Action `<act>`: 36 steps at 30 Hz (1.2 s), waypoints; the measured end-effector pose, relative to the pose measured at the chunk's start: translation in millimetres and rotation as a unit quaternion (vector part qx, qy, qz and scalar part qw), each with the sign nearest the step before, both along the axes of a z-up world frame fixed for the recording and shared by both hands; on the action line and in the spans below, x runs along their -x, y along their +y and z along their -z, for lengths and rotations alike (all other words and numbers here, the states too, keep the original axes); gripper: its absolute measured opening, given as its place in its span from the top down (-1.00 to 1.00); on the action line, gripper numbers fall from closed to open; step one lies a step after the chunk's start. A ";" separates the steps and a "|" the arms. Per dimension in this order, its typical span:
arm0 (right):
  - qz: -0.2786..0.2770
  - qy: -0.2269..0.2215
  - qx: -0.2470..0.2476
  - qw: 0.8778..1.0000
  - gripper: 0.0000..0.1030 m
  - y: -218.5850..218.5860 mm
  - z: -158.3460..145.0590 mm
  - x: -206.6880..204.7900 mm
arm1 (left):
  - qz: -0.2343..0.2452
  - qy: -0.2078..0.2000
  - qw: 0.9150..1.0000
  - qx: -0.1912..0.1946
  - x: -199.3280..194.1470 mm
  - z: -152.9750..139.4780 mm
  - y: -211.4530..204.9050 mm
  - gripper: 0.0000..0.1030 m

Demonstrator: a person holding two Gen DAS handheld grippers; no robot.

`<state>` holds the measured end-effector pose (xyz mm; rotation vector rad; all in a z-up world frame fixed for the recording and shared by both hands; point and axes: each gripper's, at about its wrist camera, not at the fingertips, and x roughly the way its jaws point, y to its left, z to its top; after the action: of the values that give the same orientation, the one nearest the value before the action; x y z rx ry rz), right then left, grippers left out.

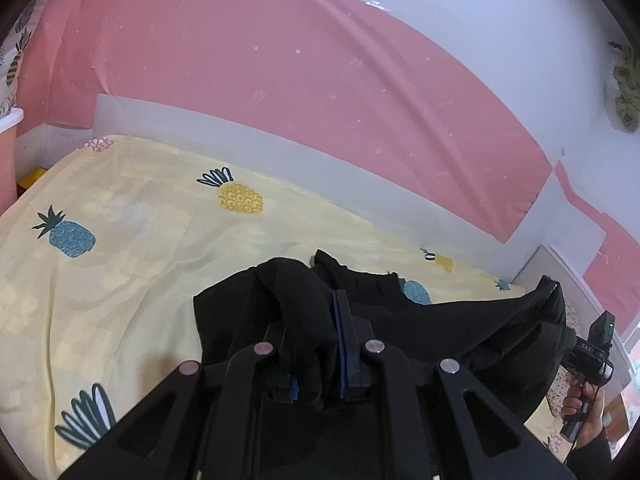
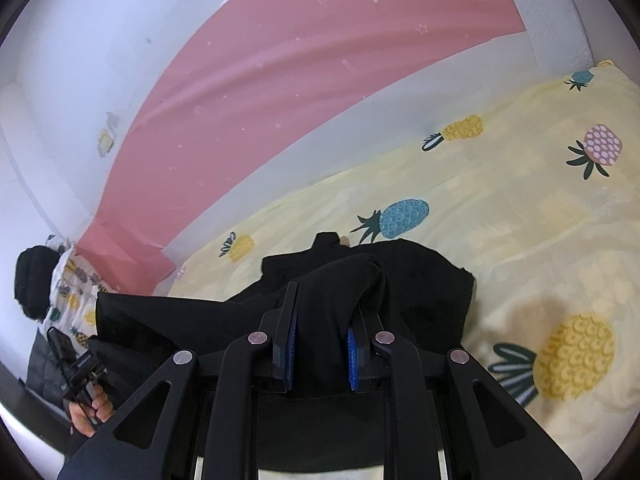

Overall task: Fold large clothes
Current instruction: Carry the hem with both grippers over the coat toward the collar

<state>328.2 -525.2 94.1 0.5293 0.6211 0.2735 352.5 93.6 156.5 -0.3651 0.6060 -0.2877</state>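
Both grippers, left [image 1: 316, 320] and right [image 2: 322, 308], clamp the black garment [image 1: 440, 320] over the bed. Yellow pineapple sheet [image 1: 132, 240]; pink panel [image 1: 280, 80] on the far white wall [image 1: 500, 8].

The garment [image 1: 440, 320] is plain black. The bedsheet [image 1: 120, 280] is pale yellow, printed with blue, yellow and pink pineapples. The wall panel [image 1: 280, 80] is pink with faint white stars, on a white wall [image 1: 520, 8]. The black grippers carry blue pads [image 2: 352, 354].

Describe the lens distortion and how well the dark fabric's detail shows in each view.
Left wrist view: fisheye bends the headboard into an arc; the black garment is nearly featureless. Right wrist view: the same curving, dark corners, and the garment's folds barely show.
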 end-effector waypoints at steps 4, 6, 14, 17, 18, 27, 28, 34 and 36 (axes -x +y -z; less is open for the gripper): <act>0.007 0.015 0.005 1.000 0.63 1.1 8.0 -25.6 | -0.007 0.012 1.000 -0.011 -27.9 11.3 -3.5 0.72; 0.011 0.022 0.007 1.000 0.63 0.9 11.8 -38.4 | -0.012 0.018 1.000 -0.014 -41.8 16.9 -3.8 0.72; 0.028 0.054 0.013 0.998 0.63 0.1 38.5 -88.1 | -0.021 0.046 0.998 -0.042 -97.3 46.8 -15.1 0.72; 0.034 0.068 0.012 0.997 0.63 -1.8 54.3 -103.6 | -0.023 0.055 0.997 -0.048 -115.1 60.0 -18.3 0.72; 0.035 0.074 0.012 0.997 0.63 -2.5 61.1 -110.2 | -0.023 0.059 0.997 -0.050 -121.6 65.7 -19.3 0.72; 0.041 0.116 0.024 0.992 0.62 1.1 104.1 -153.7 | -0.029 0.097 0.993 -0.055 -165.3 116.0 -25.4 0.72; 0.042 0.119 0.025 0.992 0.62 1.4 107.8 -156.5 | -0.030 0.100 0.993 -0.055 -168.5 121.1 -26.1 0.72; 0.046 0.138 0.020 0.989 0.60 0.7 126.0 -166.1 | -0.032 0.112 0.991 -0.058 -179.0 134.7 -28.7 0.67; 0.047 0.145 0.007 0.988 0.57 -1.9 130.2 -167.7 | -0.031 0.120 0.991 -0.057 -183.0 135.2 -28.7 0.65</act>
<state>495.9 -527.1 -36.1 0.5876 0.8766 0.1023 535.5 65.0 21.2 -0.3103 0.8425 -0.1487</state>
